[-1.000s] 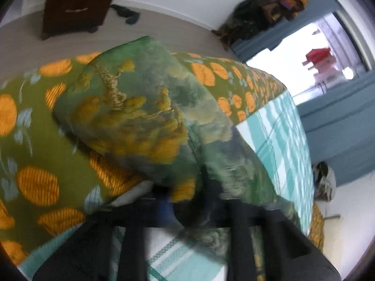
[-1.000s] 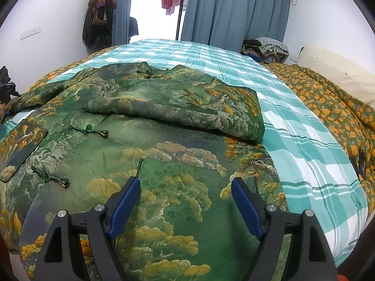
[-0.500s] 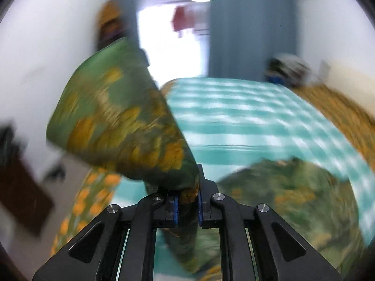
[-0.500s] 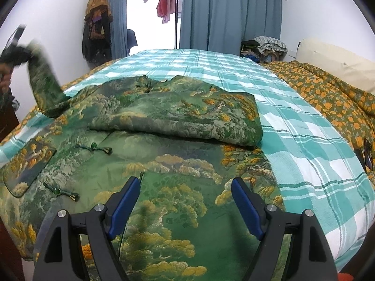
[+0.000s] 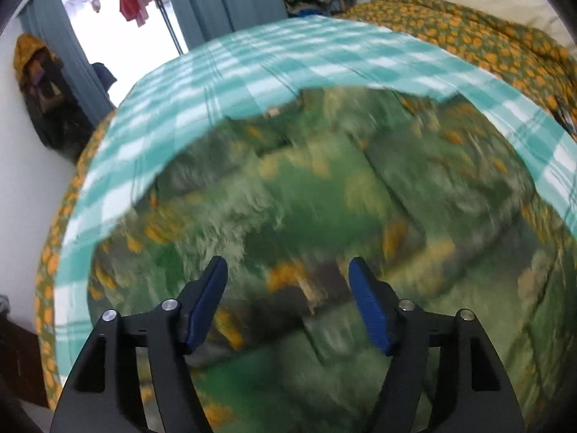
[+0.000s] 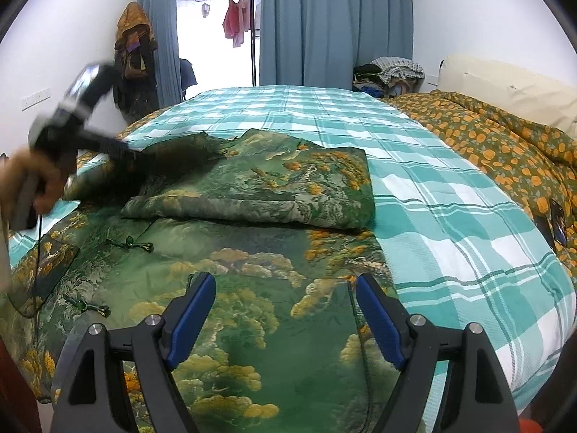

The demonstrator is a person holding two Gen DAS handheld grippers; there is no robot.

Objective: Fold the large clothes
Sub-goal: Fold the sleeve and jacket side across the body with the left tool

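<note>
A large green garment point(image 6: 259, 270) with gold tree patterns and frog buttons lies spread on the bed. One sleeve point(image 6: 274, 187) is folded across its chest. My right gripper point(image 6: 285, 299) is open and empty, hovering over the garment's lower part. My left gripper point(image 5: 288, 288) is open and empty above the garment point(image 5: 324, 198), which looks blurred there. In the right wrist view the left gripper point(image 6: 108, 144) shows at the far left, over the garment's other sleeve, in a blurred hand.
The bed has a teal plaid cover point(image 6: 432, 198) and an orange-patterned quilt point(image 6: 505, 144) on the right. A pillow point(image 6: 505, 86) lies at the head. Blue curtains point(image 6: 335, 25), hanging clothes point(image 6: 135, 47) and a clothes pile point(image 6: 389, 72) stand behind.
My left gripper carried the sleeve up and over the garment, then opened and let it go. The right gripper stayed open, nearly still.
</note>
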